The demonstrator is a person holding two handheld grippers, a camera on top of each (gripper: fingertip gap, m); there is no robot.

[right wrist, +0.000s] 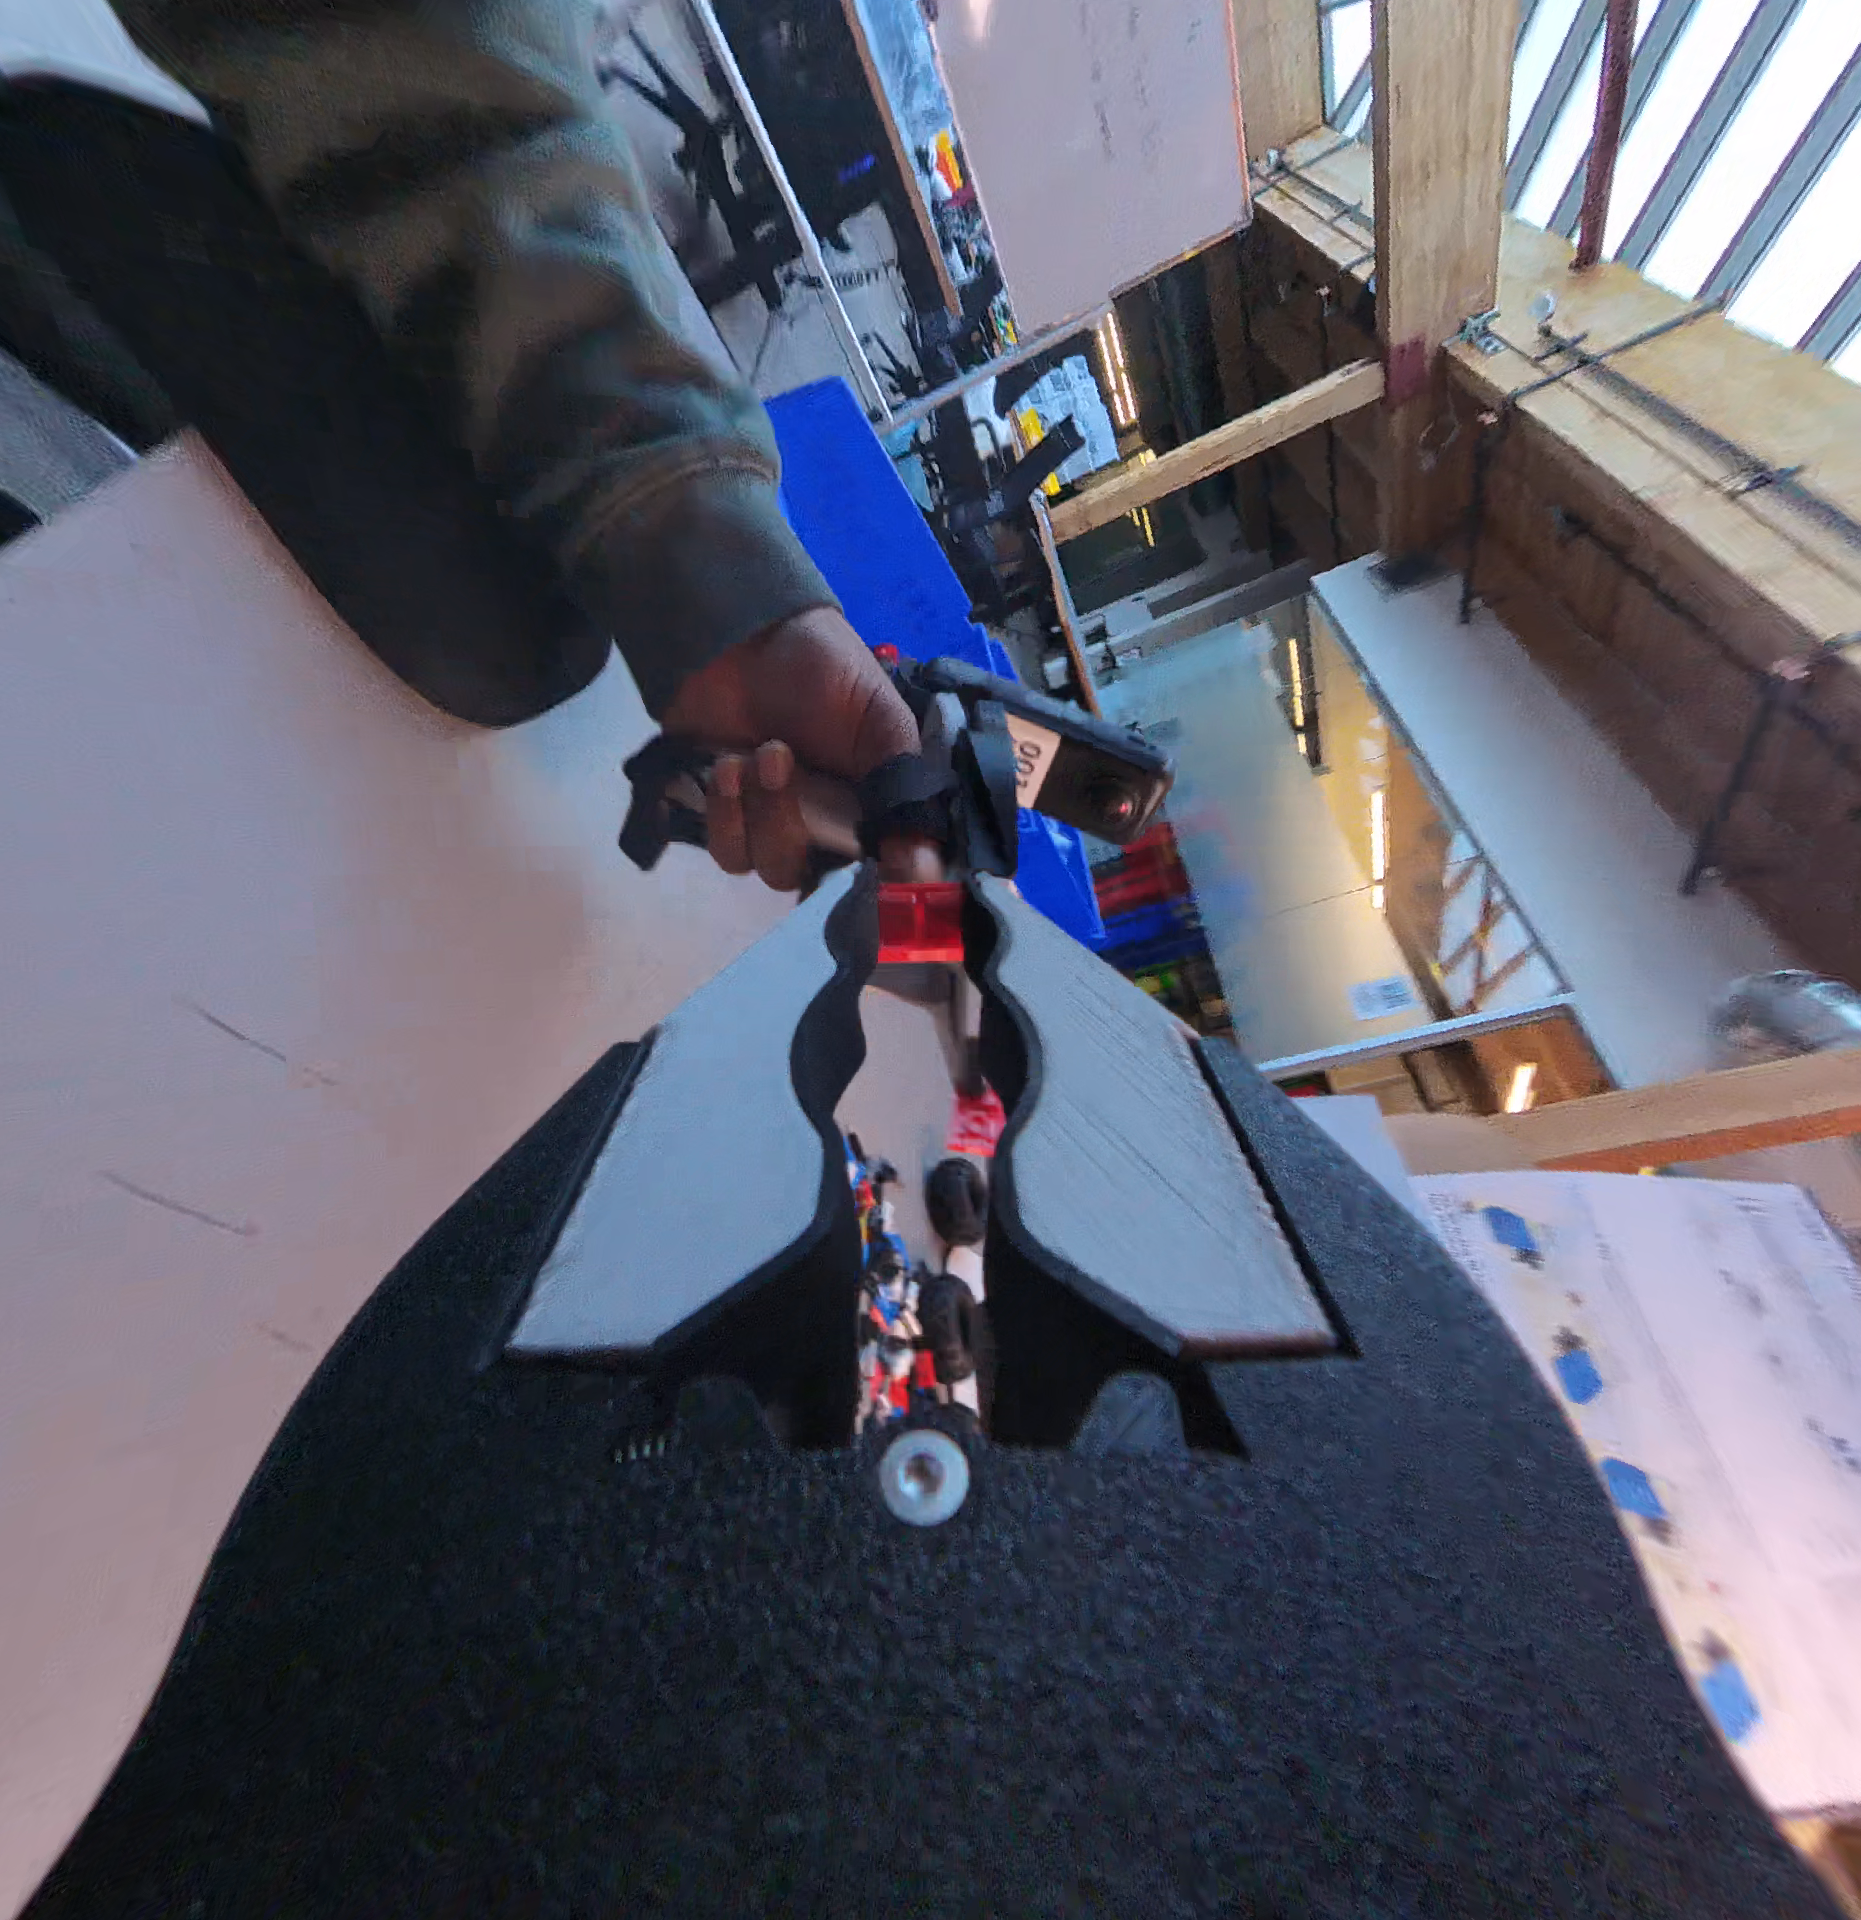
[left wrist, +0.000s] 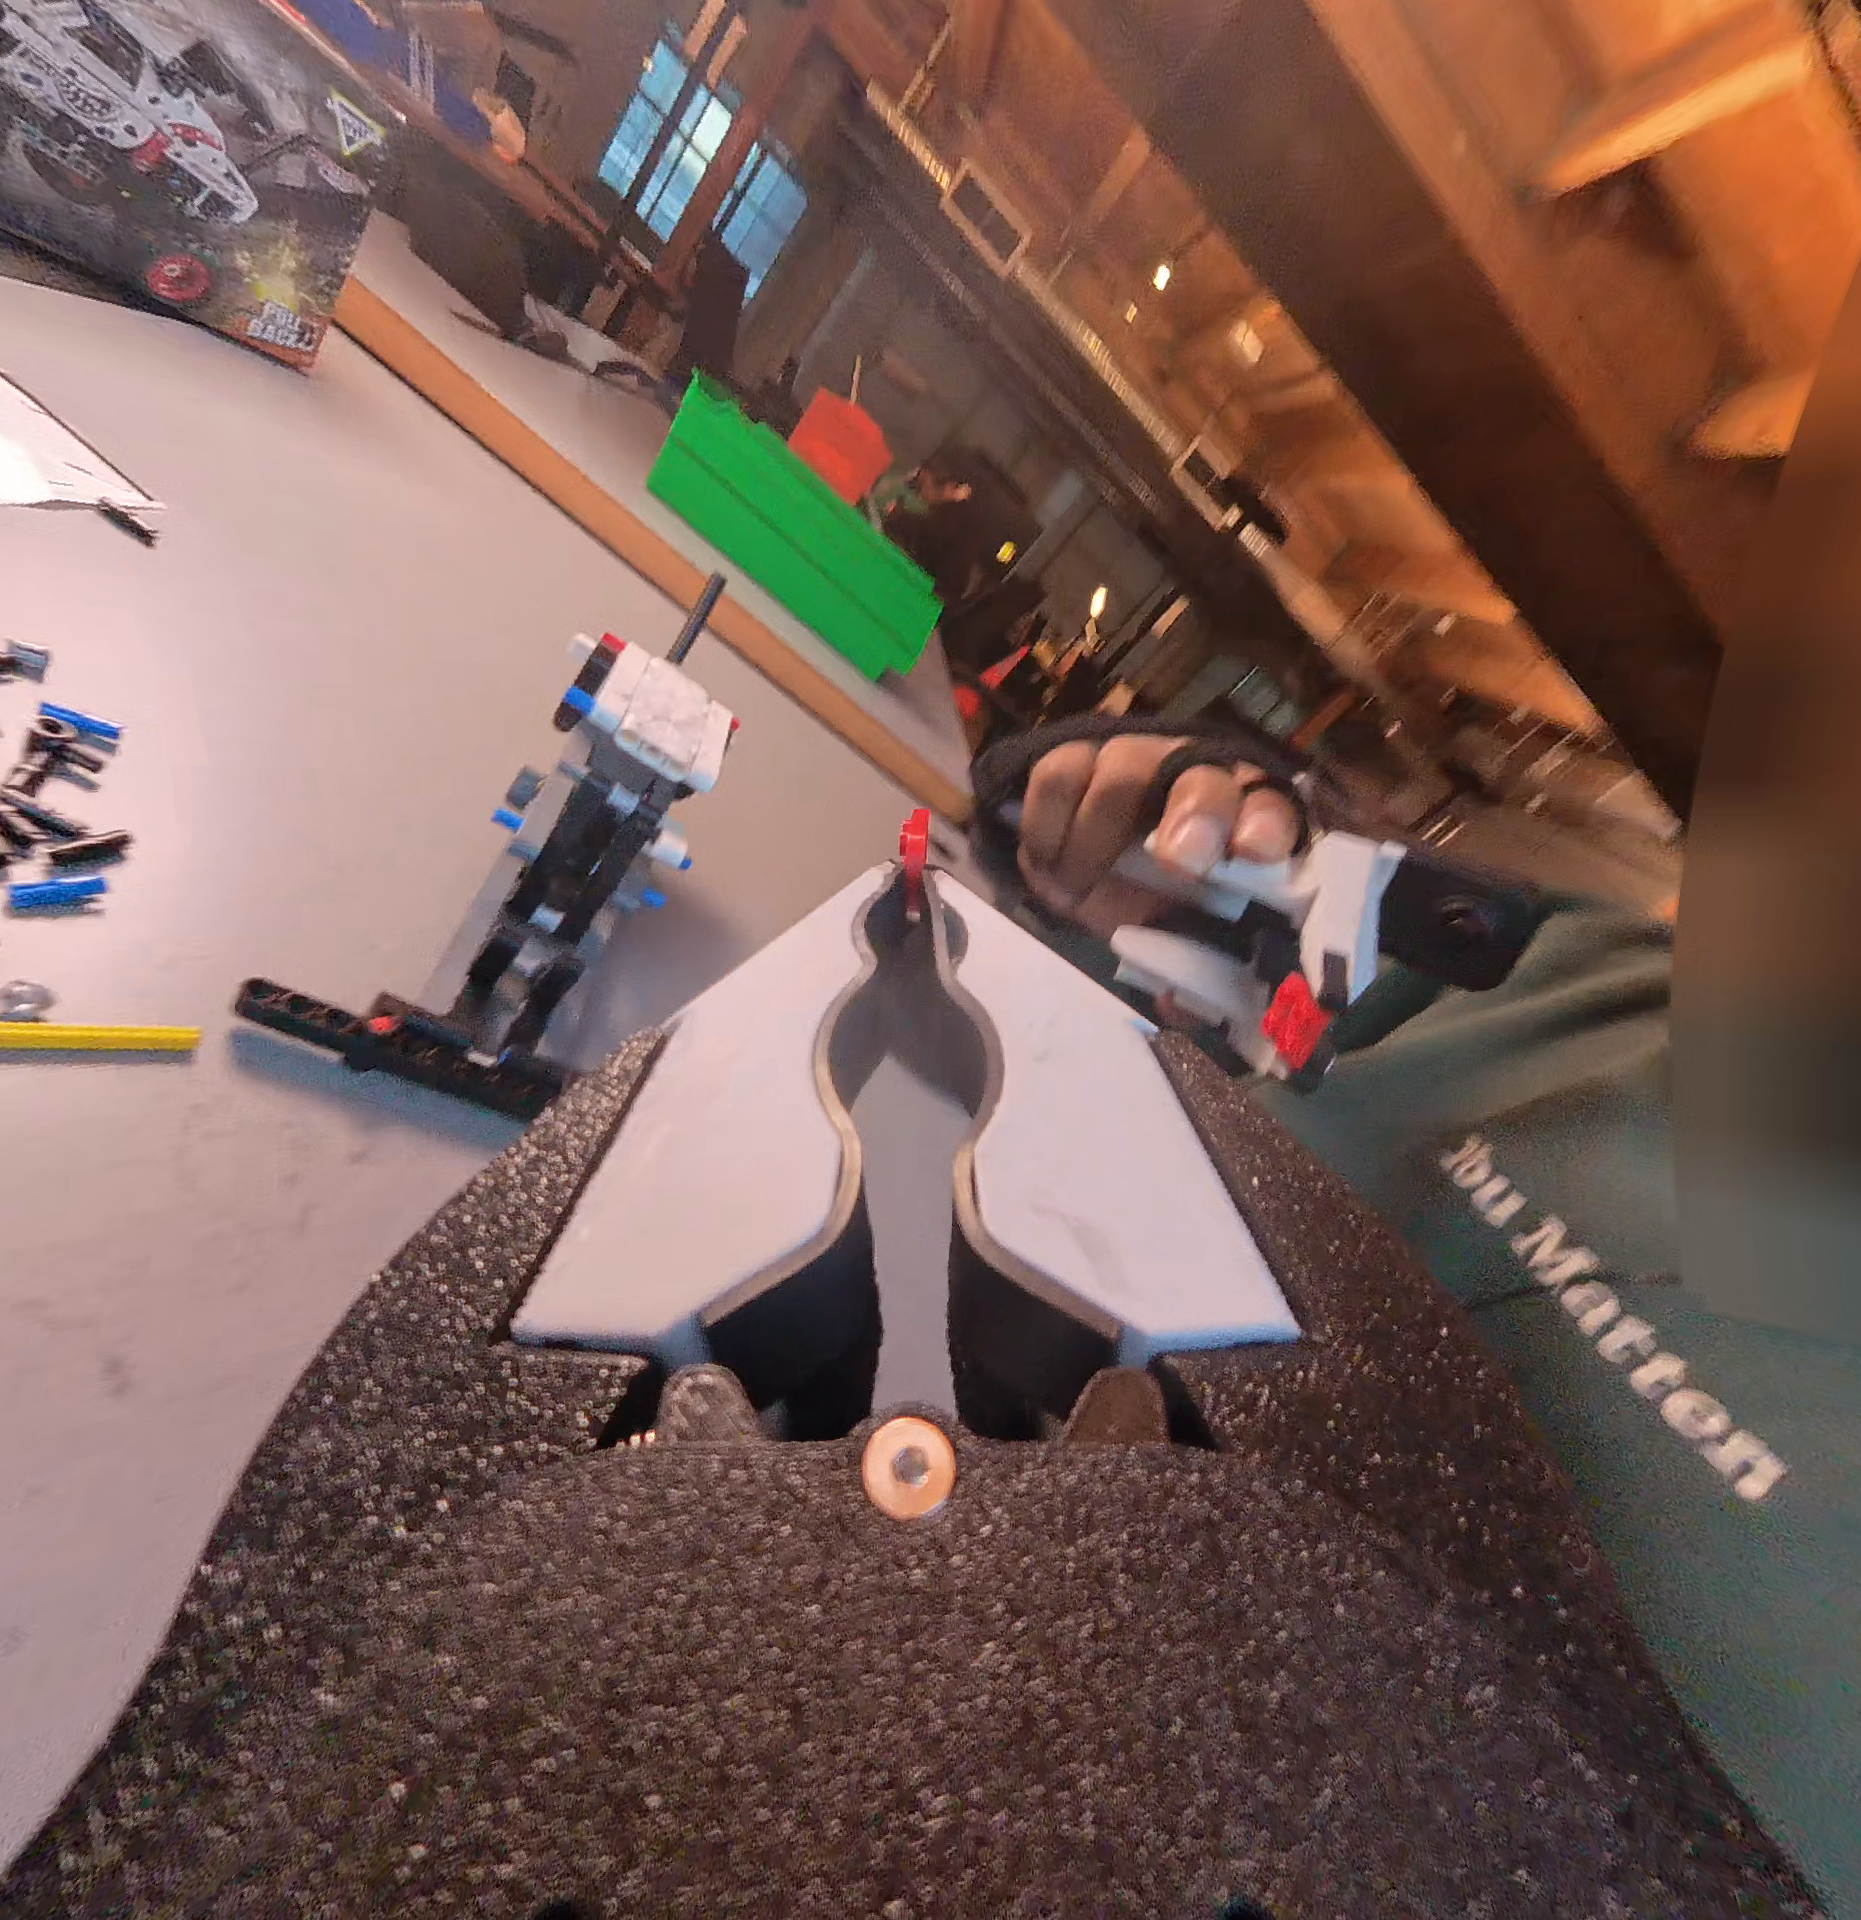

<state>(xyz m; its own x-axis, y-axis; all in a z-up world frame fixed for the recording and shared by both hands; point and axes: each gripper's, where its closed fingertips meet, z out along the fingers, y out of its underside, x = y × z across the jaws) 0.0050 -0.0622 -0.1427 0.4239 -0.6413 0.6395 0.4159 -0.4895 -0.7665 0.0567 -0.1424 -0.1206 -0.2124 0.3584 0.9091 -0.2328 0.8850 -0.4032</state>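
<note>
Left wrist view:
- My left tongs [left wrist: 913, 883] sit at the centre of the frame, tips pinched narrow on a small red piece [left wrist: 914, 857] that sticks up past the tips.
- Just right of the tips, my right hand [left wrist: 1123, 821] grips the right tongs [left wrist: 1290, 1023], which carry a red block [left wrist: 1292, 1020] at their far end; they hang above my green sleeve [left wrist: 1591, 1299].
- Left of centre a half-built model [left wrist: 604, 821] of white, black and blue parts lies on the grey table [left wrist: 313, 644], a black rod poking from its top.
- A black beam [left wrist: 396, 1044] lies at the model's foot; a yellow bar [left wrist: 84, 1036] lies at the left edge beside it.
- Loose black and blue pins [left wrist: 48, 790] are scattered at the left edge, with white paper [left wrist: 32, 447] above them.
- A toy box [left wrist: 167, 166] stands in the upper left corner; a green bin [left wrist: 791, 530] and a red bin [left wrist: 838, 436] stand on the next table, above centre.

Right wrist view:
- My right tongs [right wrist: 921, 920] sit at centre, clamped on the red block [right wrist: 919, 923] between the tips.
- Right behind the tips, my left hand [right wrist: 801, 748] holds the left tongs' handle, its camera [right wrist: 1097, 784] pointing at me; whether those tongs touch the block I cannot tell.
- The sleeve [right wrist: 490, 364] runs to the upper left over the pale table [right wrist: 178, 935].
- Through the gap between my fingers I see small coloured parts [right wrist: 890, 1309] and black tyres [right wrist: 955, 1200], blurred.
- Printed sheets [right wrist: 1684, 1455] lie at lower right; a blue bin [right wrist: 864, 520] stands above centre.
</note>
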